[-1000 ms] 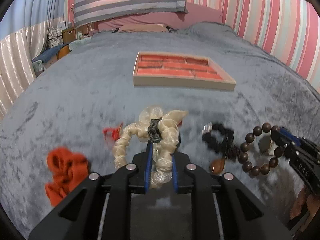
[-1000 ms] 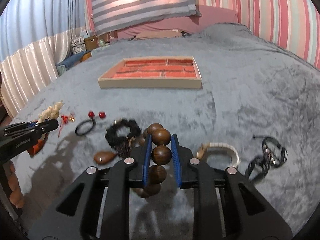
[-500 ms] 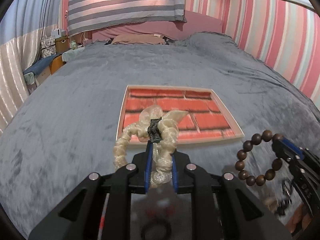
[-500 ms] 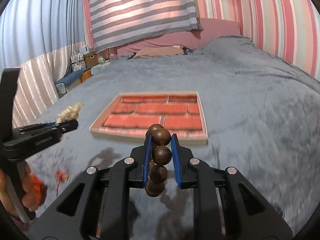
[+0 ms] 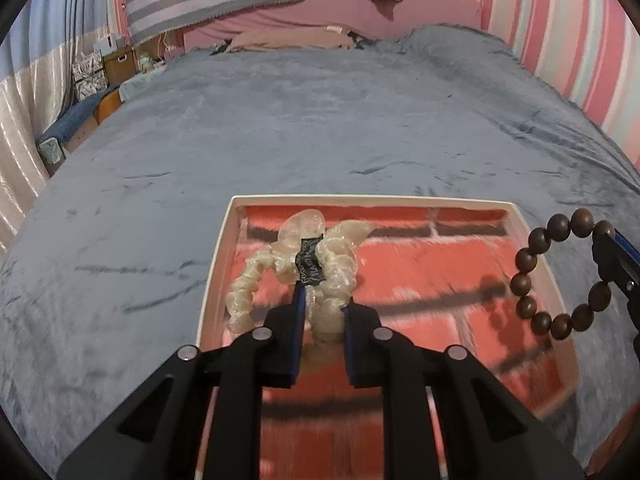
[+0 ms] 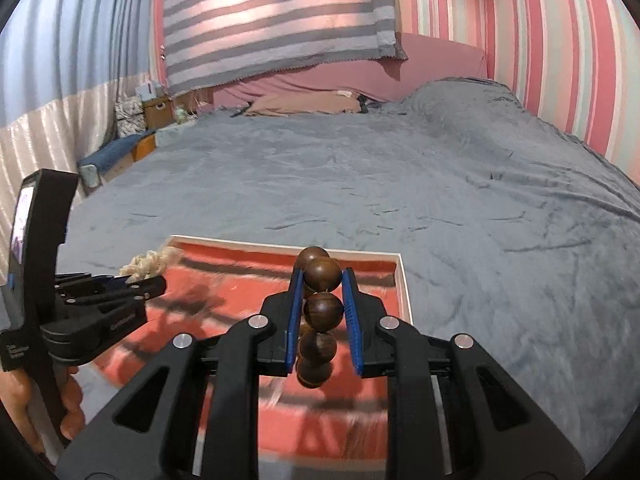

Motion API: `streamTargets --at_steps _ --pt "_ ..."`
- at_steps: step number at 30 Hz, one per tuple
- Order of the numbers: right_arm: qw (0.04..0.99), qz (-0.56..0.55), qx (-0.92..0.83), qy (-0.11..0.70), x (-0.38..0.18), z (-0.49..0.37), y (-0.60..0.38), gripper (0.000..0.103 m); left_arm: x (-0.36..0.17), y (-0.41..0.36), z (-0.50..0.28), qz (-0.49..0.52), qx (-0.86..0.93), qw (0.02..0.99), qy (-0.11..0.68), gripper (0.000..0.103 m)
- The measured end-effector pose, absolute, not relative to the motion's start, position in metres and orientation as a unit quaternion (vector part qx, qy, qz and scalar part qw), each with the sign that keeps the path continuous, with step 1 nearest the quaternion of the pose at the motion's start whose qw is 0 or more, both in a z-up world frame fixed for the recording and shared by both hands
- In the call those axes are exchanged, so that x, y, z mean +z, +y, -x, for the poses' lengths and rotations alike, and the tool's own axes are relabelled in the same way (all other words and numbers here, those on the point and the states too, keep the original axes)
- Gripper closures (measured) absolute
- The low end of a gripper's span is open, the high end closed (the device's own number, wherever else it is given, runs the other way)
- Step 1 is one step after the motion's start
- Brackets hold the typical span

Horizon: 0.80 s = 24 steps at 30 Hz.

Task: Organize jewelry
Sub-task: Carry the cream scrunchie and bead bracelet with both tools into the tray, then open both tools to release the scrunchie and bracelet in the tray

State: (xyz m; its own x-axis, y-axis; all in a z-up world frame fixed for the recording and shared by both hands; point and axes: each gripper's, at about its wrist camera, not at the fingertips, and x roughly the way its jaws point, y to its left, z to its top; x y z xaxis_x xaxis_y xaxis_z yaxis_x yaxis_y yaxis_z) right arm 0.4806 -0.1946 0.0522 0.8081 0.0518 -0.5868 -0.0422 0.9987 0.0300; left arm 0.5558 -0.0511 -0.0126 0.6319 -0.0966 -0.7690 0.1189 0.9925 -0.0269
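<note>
My left gripper (image 5: 320,300) is shut on a cream, ruffled scrunchie (image 5: 332,268) with a black label, and holds it in the air over the left part of a shallow tray (image 5: 214,276) with a white rim and a red brick-pattern floor. My right gripper (image 6: 320,280) is shut on a bracelet of dark brown wooden beads (image 6: 322,274), which hangs over the tray (image 6: 404,284) near its right side. In the left wrist view the bead bracelet (image 5: 536,276) and the right gripper's fingers (image 5: 612,260) show at the right edge. In the right wrist view the left gripper (image 6: 156,282) and the scrunchie (image 6: 150,262) show at the left.
The tray lies on a wide bed with a grey plush blanket (image 5: 320,128). A pink pillow (image 6: 304,102) and a striped cloth (image 6: 276,12) are at the far end. Boxes and clutter (image 5: 96,68) stand beside the bed at far left. A hand (image 6: 24,416) holds the left gripper's handle.
Both grippers have moved forward across the blanket, each still carrying its item, from the loose jewelry to over the tray. The loose jewelry has dropped out of view.
</note>
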Motion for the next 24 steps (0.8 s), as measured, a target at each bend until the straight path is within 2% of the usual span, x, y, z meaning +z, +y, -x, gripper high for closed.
streamTargets --at_steps 12,16,19,21,23,24 --pt "0.902 0.009 -0.038 0.431 -0.012 -0.579 -0.223 0.082 -0.066 -0.065 -0.633 -0.047 -0.061 0.857 0.509 0.085" --pt "0.88 -0.004 -0.034 0.474 -0.028 -0.595 -0.228 0.082 -0.067 -0.069 -0.64 -0.061 -0.063 0.859 0.504 0.081" --pt "0.87 0.002 -0.036 0.492 -0.036 -0.599 -0.224 0.082 -0.068 -0.065 -0.642 -0.058 -0.057 0.86 0.504 0.073" --pt "0.865 0.005 -0.035 0.5 -0.038 -0.6 -0.222 0.082 -0.068 -0.066 -0.642 -0.056 -0.058 0.859 0.505 0.063" --pt "0.862 0.005 -0.036 0.506 -0.042 -0.603 -0.222 0.082 -0.069 -0.067 -0.642 -0.067 -0.055 0.859 0.504 0.048" --pt "0.859 0.001 -0.034 0.51 -0.044 -0.603 -0.223 0.079 -0.068 -0.069 -0.64 -0.072 -0.053 0.859 0.504 0.047"
